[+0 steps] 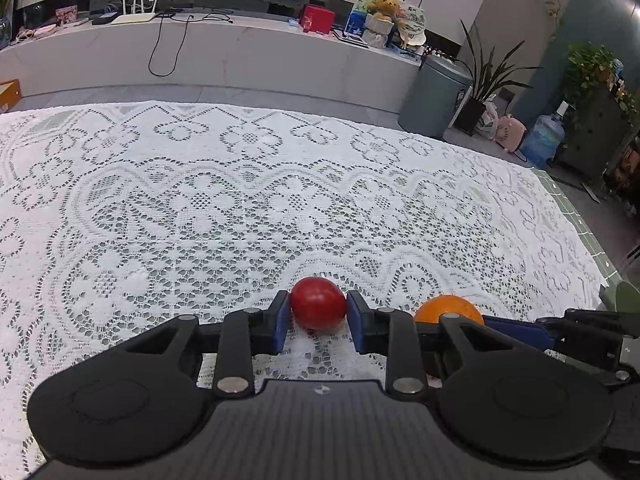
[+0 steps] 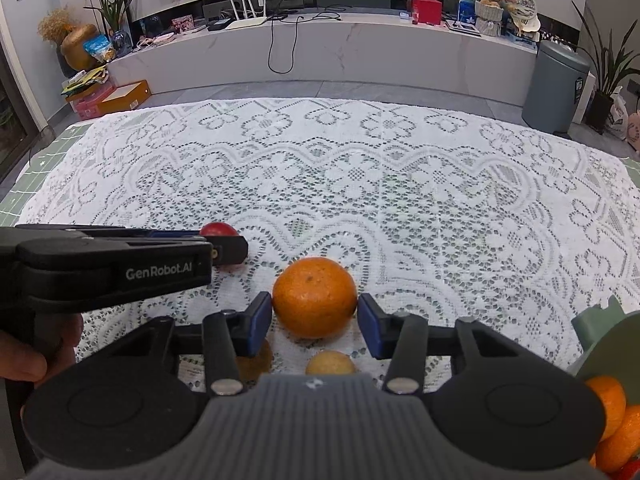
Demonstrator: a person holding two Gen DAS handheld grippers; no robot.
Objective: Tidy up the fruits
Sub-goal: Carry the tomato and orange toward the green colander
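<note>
Between the blue pads of my left hand-held gripper (image 1: 318,314) sits a red fruit (image 1: 318,308), resting on the white lace cloth (image 1: 240,200) that covers the counter; both pads touch its sides, so the jaws are narrowed and holding it. At about three o'clock from it, just beside, lies an orange (image 2: 315,297), partly hidden in the left wrist view behind the linkage. My right hand-held gripper (image 2: 315,312) brackets that orange: the left pad touches its skin, while at the right pad I cannot tell whether a sliver of gap remains. At six o'clock from the orange, close under the right gripper's body, a small yellowish fruit (image 2: 330,363) lies on the cloth. At the right view's four o'clock edge, more oranges (image 2: 614,428) sit beside a pale green dish (image 2: 608,344).
</note>
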